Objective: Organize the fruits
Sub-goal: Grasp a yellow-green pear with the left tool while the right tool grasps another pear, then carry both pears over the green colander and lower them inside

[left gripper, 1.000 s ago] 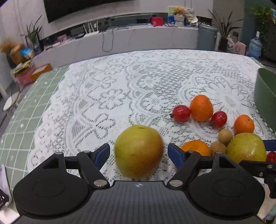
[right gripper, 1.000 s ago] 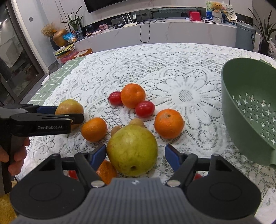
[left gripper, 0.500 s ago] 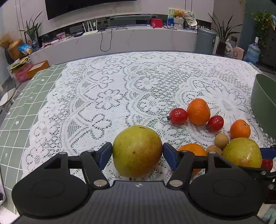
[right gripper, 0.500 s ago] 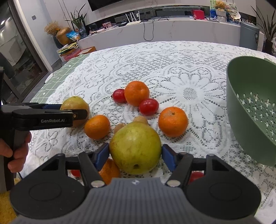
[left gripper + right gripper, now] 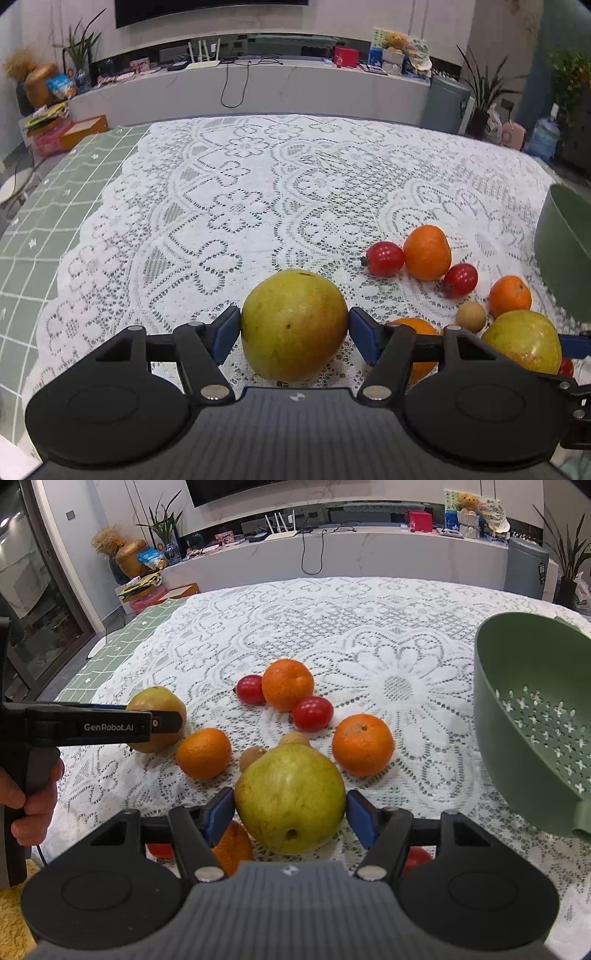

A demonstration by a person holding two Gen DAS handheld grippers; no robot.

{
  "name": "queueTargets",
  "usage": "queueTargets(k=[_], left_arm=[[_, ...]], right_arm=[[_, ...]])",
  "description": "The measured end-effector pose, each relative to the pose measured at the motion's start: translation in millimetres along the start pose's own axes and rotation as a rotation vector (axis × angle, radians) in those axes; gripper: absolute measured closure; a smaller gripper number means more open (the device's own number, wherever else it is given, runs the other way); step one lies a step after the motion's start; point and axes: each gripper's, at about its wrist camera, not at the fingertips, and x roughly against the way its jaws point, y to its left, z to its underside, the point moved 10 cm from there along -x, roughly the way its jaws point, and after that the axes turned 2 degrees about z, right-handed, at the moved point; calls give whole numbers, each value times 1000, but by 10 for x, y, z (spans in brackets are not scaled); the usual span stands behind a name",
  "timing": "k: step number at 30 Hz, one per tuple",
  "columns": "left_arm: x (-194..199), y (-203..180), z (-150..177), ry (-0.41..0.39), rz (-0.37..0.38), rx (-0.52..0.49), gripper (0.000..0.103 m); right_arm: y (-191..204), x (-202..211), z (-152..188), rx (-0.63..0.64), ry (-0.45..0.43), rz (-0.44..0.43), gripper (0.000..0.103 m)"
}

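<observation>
The left tongs [image 5: 294,328] are clamped on a yellow-green pear [image 5: 294,325], one blue pad [image 5: 225,332] against each flank, at the lower middle of the left wrist view. The jaws have just been closing on it, and the fruit rests on the lace-covered surface [image 5: 258,192]. The grip sits across the widest part, probably so the round fruit cannot squirt out when lifted.

The right tongs [image 5: 290,812] are likewise clamped on a second, greener pear [image 5: 290,797], at the lower middle of the right wrist view, with its blossom end toward the camera. Its jaws have also just been closing, and both pads meet the skin at the sides.

Around that pear lie the remaining fruits: an orange [image 5: 362,744] just to the upper right, another orange [image 5: 203,752] to the left, a third [image 5: 288,684] further up the frame between two red tomatoes [image 5: 312,713], and small brown fruits [image 5: 251,757] tucked behind the pear.

The green colander [image 5: 532,716] stands at the right edge, tilted with its opening toward the fruit, seemingly the place they are meant to go. A hand [image 5: 33,805] at the left edge holds the other tool.
</observation>
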Motion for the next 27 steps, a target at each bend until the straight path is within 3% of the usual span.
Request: queueTargets(k=[12, 17, 27], left_arm=[[487, -115, -79, -117, 34, 28, 30], [773, -378, -163, -155, 103, 13, 30], [1146, -1292, -370, -146, 303, -89, 30]], right_arm=[[-62, 301, -53, -38, -90, 19, 40], [-109, 556, -96, -63, -140, 14, 40], [-469, 1048, -196, -115, -155, 12, 40]])
